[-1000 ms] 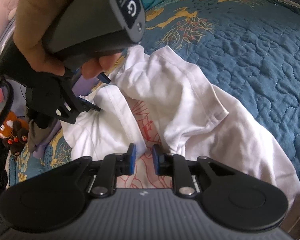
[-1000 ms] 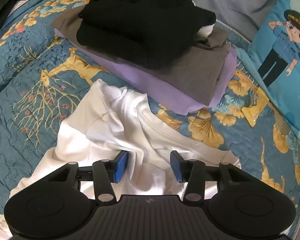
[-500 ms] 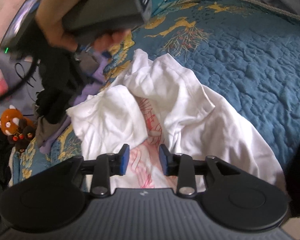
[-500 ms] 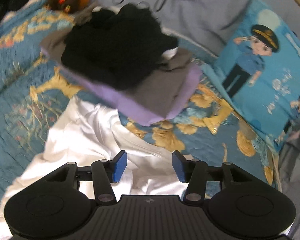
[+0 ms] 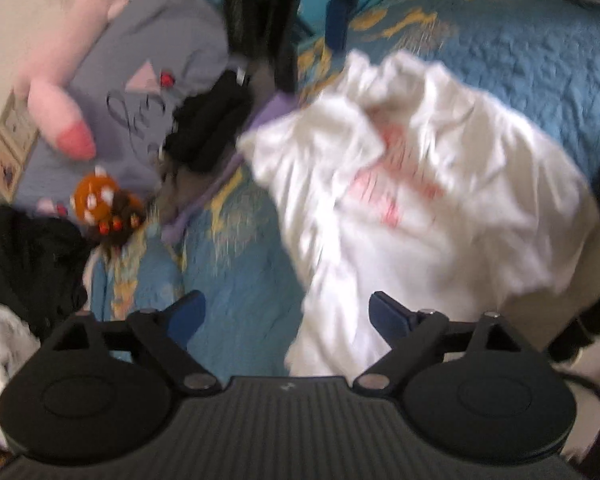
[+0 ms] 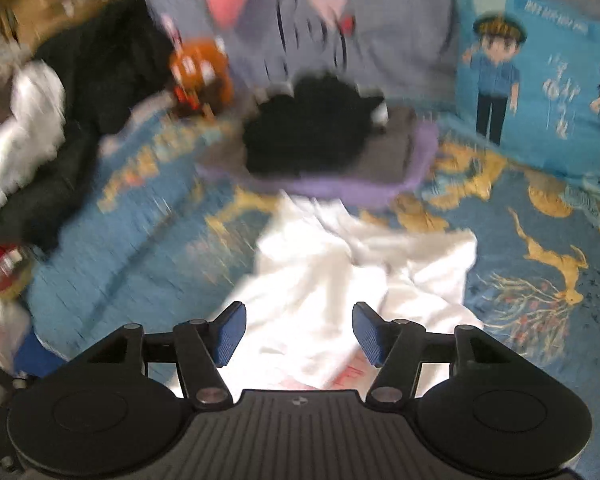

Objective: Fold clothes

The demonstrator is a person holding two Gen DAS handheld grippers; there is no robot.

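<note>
A crumpled white T-shirt (image 5: 420, 200) with a red print lies on the blue quilted bedspread (image 5: 540, 52). It also shows in the right wrist view (image 6: 340, 280). My left gripper (image 5: 287, 316) is open and empty, above the shirt's near left edge. My right gripper (image 6: 298, 338) is open and empty, above the shirt's near end. Both views are motion-blurred.
A folded stack of black, grey and purple clothes (image 6: 324, 148) lies beyond the shirt. A grey cat pillow (image 6: 340, 20), a blue cartoon pillow (image 6: 540, 80), an orange plush toy (image 6: 200, 76) and a heap of dark clothes (image 6: 80, 100) line the bed's far side.
My left gripper opened wide, let go of the shirt and pulled back to the left. My right gripper lifted and drew back. The right hand has left the left wrist view.
</note>
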